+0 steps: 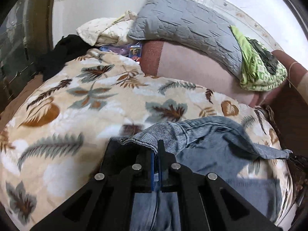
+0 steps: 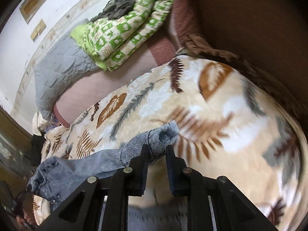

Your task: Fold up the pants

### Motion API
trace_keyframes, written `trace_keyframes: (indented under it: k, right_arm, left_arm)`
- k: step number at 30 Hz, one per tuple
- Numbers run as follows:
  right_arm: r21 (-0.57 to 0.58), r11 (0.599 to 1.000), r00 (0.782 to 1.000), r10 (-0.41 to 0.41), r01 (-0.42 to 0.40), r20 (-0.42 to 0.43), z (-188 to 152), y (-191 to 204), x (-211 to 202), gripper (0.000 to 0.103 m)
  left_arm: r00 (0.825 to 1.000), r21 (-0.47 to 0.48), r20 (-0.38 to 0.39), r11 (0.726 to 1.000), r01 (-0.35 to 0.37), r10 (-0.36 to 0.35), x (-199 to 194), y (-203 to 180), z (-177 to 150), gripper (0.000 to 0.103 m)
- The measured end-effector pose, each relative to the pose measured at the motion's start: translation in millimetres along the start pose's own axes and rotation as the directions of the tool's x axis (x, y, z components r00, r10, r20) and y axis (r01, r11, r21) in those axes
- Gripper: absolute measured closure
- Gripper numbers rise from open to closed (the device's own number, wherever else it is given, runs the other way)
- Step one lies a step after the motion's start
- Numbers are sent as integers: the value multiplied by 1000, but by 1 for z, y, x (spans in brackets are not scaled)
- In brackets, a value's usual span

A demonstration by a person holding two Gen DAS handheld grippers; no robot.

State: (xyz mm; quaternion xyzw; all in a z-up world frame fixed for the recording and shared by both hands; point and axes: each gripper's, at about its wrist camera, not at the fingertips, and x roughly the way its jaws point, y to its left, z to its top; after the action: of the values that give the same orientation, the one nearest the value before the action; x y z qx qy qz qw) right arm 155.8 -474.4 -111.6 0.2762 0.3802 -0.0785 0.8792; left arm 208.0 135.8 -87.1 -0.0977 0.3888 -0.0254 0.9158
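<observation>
I have the pants (image 1: pixel 211 134) by their ribbed waistband, lifted just above the leaf-print blanket (image 1: pixel 77 100) that covers the bed. My left gripper (image 1: pixel 156 148) is clenched tight on the band edge, pads pinching the denim. My right gripper (image 2: pixel 156 151) has a bunched bit of the band between its pads, with the jaws partly apart; it looks like a grip on thick cloth, though the blur keeps me from being sure how firmly the pads bite.

On progress, I judge this to be early. The cloth hangs slack and rumpled between my two grips, one section draped back over the blanket, and in the right wrist view a gathered cuff or corner (image 2: pixel 41 179) trails off to the side. I see no clean fold yet. What is left, as I read it: spread the pants flat on the blanket, line up the legs, then fold them over.

Around the blanket: beyond its far edge lies bare pink sheet (image 1: pixel 192 67), then a grey quilted cover (image 1: pixel 182 23) against the wall. A green patterned bundle (image 2: pixel 127 28) with a dark garment (image 2: pixel 119 3) on top sits past the far right corner of the blanket, and a black cloth (image 1: pixel 57 57) lies off its far left corner. None of these lies on the blanket's open middle, so I judge the laying area free.
</observation>
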Motion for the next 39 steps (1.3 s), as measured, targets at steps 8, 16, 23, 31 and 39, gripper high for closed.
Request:
trace_keyframes:
  k: [8, 16, 23, 31, 39]
  right_arm:
    - [55, 998, 1000, 21, -20, -16, -68, -43, -66, 84]
    - [104, 994, 992, 30, -18, -122, -133, -70, -78, 84]
    - [132, 990, 996, 51, -40, -78, -135, -75, -94, 84]
    - [140, 989, 997, 59, -53, -44, -132, -73, -115, 84]
    - [133, 991, 992, 29, -13, -124, -154, -85, -110, 84]
  left_arm:
    - [994, -37, -103, 998, -52, 48, -40, 44, -82, 100]
    - [981, -30, -173, 995, -97, 91, -36, 55, -120, 100]
    - [985, -95, -167, 994, -57, 40, -47, 67, -112, 100]
    - [992, -119, -117, 991, -64, 50, -68, 77, -95, 100]
    - [985, -110, -162, 990, -84, 66, -66, 86, -116, 99]
